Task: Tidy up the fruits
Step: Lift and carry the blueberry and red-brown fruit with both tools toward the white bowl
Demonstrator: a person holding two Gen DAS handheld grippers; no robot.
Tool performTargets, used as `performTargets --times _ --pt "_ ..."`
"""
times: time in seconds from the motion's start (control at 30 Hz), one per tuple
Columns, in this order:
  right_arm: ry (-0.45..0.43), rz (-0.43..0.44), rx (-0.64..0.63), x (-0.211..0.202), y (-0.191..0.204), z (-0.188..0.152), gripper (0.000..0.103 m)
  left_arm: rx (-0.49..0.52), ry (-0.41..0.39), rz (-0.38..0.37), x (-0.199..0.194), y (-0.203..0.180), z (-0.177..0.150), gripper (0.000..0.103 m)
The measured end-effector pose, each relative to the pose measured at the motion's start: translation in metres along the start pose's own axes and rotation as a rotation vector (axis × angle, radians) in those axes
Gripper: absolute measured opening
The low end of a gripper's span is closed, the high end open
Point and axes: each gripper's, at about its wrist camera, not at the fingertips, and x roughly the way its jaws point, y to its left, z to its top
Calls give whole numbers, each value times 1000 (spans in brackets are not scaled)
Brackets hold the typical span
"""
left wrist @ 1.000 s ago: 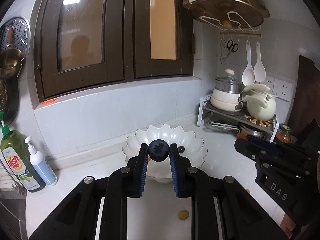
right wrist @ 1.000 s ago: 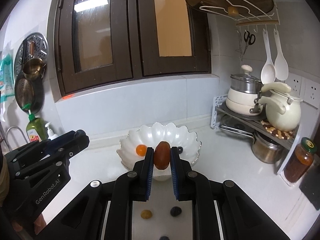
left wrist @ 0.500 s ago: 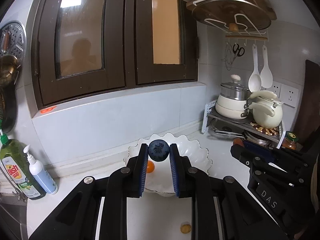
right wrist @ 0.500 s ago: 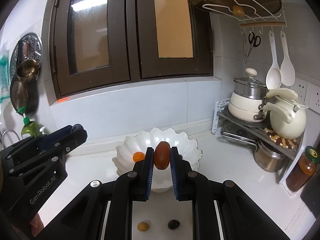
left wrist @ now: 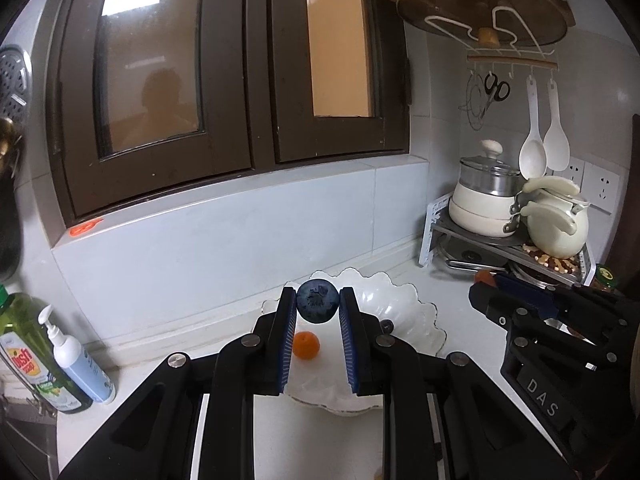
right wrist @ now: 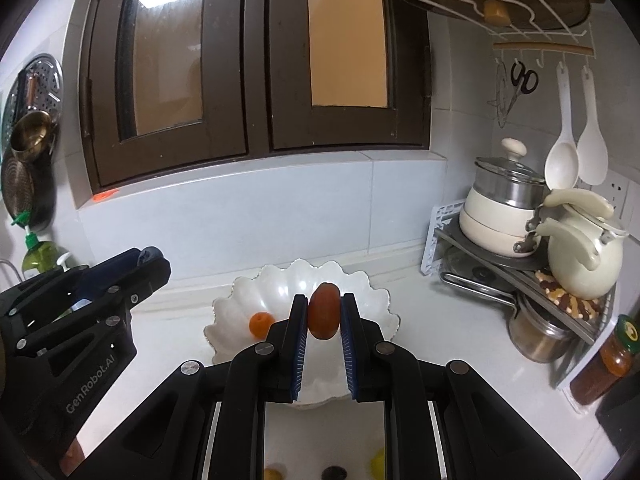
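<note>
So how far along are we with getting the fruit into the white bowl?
Partly done. A small orange fruit already sits in the white bowl. In hand: the left gripper is shut on a blueberry, the right gripper on a reddish oval fruit, both near the bowl. Left: a few loose pieces on the counter in front.

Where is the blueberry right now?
The blueberry sits pinched in the left gripper, just above the white bowl, near a small orange fruit.
</note>
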Motion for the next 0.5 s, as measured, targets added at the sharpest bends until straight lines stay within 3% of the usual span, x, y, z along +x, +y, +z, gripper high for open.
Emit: performTargets --times 0.5 --pt "110 17 -30 53 -9 18 18 -2 142 -25 63 6 8 23"
